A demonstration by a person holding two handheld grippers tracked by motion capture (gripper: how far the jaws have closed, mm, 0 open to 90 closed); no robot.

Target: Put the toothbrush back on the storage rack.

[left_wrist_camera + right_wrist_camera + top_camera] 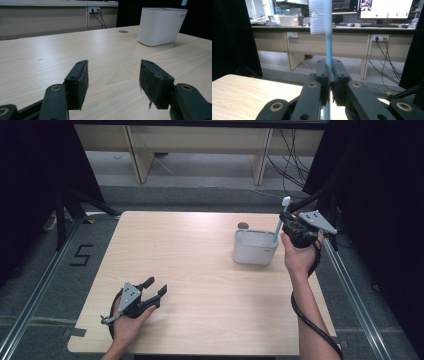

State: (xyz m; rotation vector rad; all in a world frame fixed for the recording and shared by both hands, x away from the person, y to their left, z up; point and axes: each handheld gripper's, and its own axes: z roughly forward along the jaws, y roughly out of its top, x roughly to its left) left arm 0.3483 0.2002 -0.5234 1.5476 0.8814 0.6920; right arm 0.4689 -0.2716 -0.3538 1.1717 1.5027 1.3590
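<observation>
While the toothbrush (280, 219) is clamped upright in the right hand-held gripper (295, 231), its lower end sits at the white holder (254, 251) on the tabletop (200, 270), so prob mid-way w/ letting go left; left hand-held gripper (155, 289) rests spread, empty

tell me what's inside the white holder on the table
The white holder looks empty in the high view. The toothbrush is clamped in the right gripper, its lower end at the holder's right rim; the near wall hides the floor.
</observation>
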